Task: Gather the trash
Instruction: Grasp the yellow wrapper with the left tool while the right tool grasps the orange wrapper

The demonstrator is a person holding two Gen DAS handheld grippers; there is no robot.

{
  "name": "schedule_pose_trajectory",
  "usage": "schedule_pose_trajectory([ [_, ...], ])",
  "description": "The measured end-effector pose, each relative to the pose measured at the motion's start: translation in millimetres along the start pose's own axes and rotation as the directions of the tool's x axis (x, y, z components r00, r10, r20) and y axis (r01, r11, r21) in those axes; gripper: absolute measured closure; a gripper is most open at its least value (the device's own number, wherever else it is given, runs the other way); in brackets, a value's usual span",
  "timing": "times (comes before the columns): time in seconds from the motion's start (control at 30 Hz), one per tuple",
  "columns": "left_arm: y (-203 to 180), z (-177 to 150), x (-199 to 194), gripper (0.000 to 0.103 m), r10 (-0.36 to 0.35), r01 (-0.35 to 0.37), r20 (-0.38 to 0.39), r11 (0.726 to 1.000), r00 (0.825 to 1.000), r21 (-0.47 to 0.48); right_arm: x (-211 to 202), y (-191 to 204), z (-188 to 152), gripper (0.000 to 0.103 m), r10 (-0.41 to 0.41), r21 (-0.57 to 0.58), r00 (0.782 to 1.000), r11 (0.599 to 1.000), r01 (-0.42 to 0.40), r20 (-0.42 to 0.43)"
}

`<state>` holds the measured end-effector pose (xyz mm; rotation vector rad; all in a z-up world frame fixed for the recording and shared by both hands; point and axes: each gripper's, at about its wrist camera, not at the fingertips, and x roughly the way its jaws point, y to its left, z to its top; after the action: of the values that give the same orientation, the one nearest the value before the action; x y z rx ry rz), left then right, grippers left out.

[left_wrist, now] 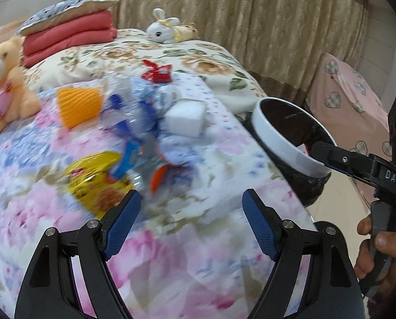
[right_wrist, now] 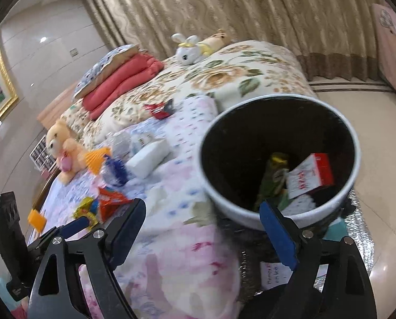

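Your left gripper [left_wrist: 191, 207] stands wide with nothing between its blue pads, hovering over the flowered bedspread [left_wrist: 171, 252]. The trash lies scattered ahead of it — a yellow snack wrapper [left_wrist: 96, 178] at about eleven o'clock, a crumpled plastic bottle [left_wrist: 136, 122] at twelve, a white box [left_wrist: 186, 119] just beyond, an orange ridged cup [left_wrist: 78, 106] and a red wrapper [left_wrist: 158, 73] farther up the bed. Your right gripper [right_wrist: 201, 218] is also spread wide and empty, its right finger over the near rim of the trash bin [right_wrist: 264, 218] (white outside, dark inside). In the bin sit a red-and-white carton [right_wrist: 311, 175] and a green wrapper [right_wrist: 272, 178].
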<state>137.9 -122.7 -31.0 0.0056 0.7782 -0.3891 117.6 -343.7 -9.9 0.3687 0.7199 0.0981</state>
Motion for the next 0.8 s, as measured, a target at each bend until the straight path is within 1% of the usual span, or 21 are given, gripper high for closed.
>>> schedule_pose_trajectory([
  [0.1, 13.4, -3.6, -4.7, 0.022, 0.011, -0.011, 0.001, 1.0, 1.0, -0.023, 5.2, 13.8, -4.4, 0.014, 0.014, -0.024, 1.0, 1.0, -0.015, -0.01],
  [0.4, 44.1, -15.3, -23.8, 0.022, 0.065, -0.063, 0.022, 0.995, 0.998, -0.072, 18.7, 43.0, -19.5, 0.014, 0.06, -0.04, 0.997, 0.997, -0.062, -0.049],
  [0.67, 70.0, -20.2, -23.8, 0.022, 0.101, -0.1, 0.008, 0.988, 0.995, -0.121, 30.7, 63.2, -25.8, 0.014, 0.088, -0.055, 0.993, 0.994, -0.093, -0.075],
  [0.8, 81.3, -20.2, -24.1, 0.022, 0.106, -0.103, 0.011, 0.984, 0.994, -0.145, 37.4, 70.1, -27.5, 0.014, 0.105, -0.052, 0.99, 0.993, -0.11, -0.09],
])
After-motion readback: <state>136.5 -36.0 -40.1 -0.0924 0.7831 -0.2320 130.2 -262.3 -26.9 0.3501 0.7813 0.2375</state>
